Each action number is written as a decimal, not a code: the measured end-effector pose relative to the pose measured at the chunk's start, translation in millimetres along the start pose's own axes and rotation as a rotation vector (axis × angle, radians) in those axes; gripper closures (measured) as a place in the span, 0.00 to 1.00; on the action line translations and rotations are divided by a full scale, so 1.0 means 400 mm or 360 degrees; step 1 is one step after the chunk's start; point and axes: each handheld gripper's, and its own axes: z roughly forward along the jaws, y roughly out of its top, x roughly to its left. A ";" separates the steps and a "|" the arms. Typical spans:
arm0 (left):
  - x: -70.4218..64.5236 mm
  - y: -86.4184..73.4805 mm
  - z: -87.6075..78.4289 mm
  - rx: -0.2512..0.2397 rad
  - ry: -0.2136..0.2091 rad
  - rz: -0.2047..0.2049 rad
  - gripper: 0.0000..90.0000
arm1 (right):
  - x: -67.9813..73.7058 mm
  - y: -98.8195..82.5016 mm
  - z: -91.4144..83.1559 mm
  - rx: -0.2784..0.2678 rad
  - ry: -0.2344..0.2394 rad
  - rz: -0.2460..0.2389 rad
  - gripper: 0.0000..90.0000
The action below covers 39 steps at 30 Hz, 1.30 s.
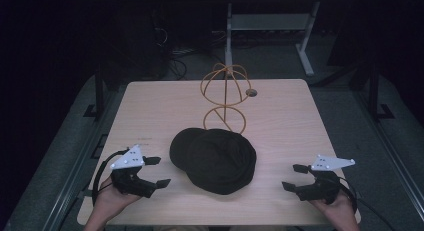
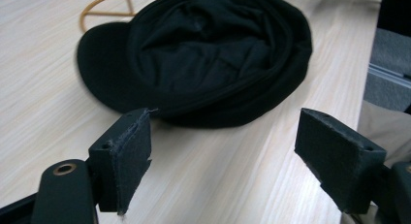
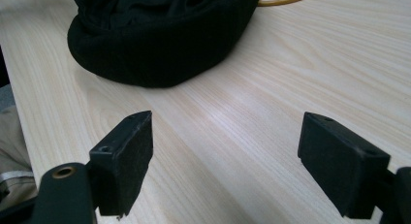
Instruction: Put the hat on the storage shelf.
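Pale wood table (image 1: 290, 121) looks like square one – black cap (image 1: 215, 158) sits untouched between left gripper (image 1: 156, 172) and right gripper (image 1: 292, 177), both wide and empty, wire hat stand (image 1: 225, 93) just beyond – presumably it goes there.

You have one black cap (image 1: 214, 160) and one yellow wire stand (image 1: 226, 97) on the tabletop (image 1: 290, 116). You hold two grippers, the left gripper (image 1: 157, 172) and the right gripper (image 1: 294, 177).
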 end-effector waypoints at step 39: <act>-0.130 0.179 0.295 0.0281 -0.0261 0.0258 0.35 | 0.005 0.002 -0.004 0.0006 0.0026 -0.0042 0.22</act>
